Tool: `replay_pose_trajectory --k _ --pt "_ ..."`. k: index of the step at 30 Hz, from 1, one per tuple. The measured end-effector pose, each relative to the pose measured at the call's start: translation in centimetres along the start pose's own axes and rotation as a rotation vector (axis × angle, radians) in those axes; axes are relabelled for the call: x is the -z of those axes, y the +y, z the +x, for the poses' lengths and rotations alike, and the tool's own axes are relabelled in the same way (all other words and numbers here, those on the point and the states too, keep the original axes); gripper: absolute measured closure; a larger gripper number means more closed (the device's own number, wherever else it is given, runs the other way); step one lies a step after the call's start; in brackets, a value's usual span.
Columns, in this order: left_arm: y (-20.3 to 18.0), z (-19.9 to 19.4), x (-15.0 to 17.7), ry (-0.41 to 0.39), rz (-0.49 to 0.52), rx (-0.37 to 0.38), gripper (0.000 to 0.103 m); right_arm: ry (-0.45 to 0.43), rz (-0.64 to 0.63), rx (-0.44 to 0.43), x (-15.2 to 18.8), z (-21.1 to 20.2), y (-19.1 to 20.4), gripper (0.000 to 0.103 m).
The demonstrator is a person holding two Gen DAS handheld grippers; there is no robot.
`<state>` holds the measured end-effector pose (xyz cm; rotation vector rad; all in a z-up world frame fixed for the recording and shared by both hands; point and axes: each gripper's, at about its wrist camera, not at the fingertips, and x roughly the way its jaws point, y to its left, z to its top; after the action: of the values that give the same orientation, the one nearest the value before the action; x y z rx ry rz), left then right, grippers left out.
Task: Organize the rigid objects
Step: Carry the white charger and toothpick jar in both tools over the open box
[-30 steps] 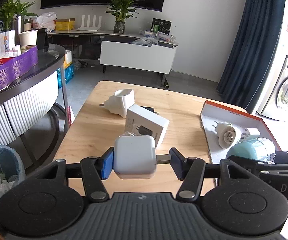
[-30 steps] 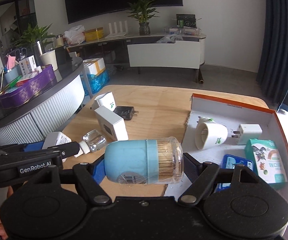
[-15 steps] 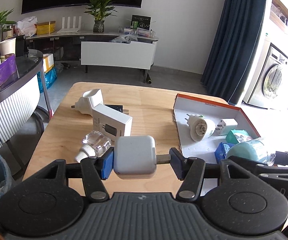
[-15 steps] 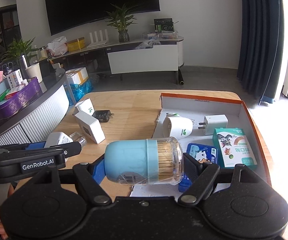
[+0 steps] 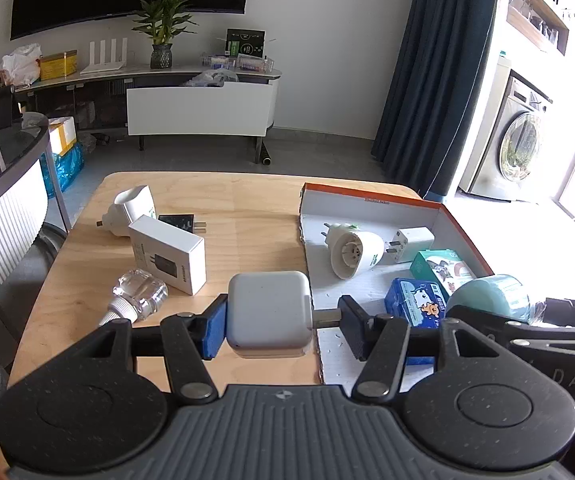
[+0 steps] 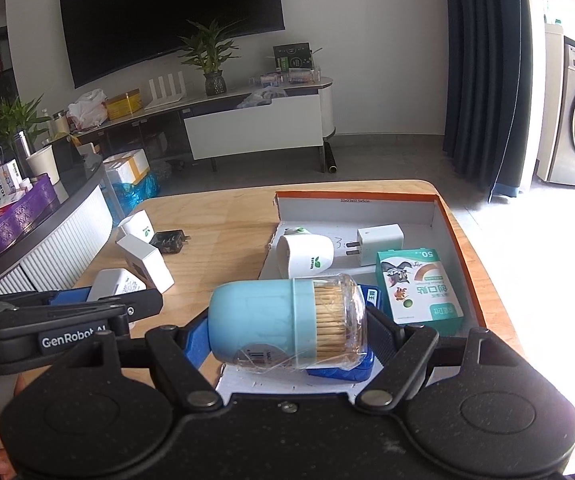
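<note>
Rigid objects lie in two groups on the wooden surface: loose items at left, sorted items in the orange-rimmed box at right.

At far left, we see a white plug-in diffuser, a black adapter, a white charger carton and a clear glass bottle resting outside the box.

At centre, our left tool grips a white charger: the blue pad presses one flat side, while the other pad appears to bear on a metal prong rather than on the body. We judge this hold narrow on that side; a tilt or jolt could let the charger pivot and drop onto the box's near wall. It hangs just over that wall's edge, so a low approach could snag the cardboard and shift the box.

At right, our right tool is closed on a blue toothpick jar, held lying sideways above the blue tin. The jar is round and film-wrapped, so we expect it could roll once released, knocking the green carton, the white nightlight or the white cube adapter. The box floor is crowded at the near end; free space remains nearer the far wall. The two tools sit close, so a collision between them is possible.
</note>
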<state>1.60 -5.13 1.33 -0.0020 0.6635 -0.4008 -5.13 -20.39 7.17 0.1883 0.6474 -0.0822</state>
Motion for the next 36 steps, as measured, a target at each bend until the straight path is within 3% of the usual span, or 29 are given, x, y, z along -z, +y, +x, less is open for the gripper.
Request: replay_pose_trajectory --k 36 --pt "-5.2 1.8 -1.9 -0.02 0.092 0.101 0.044 -0.081 0.1 0.122 -0.9 -1.8 -5.8 0.011"
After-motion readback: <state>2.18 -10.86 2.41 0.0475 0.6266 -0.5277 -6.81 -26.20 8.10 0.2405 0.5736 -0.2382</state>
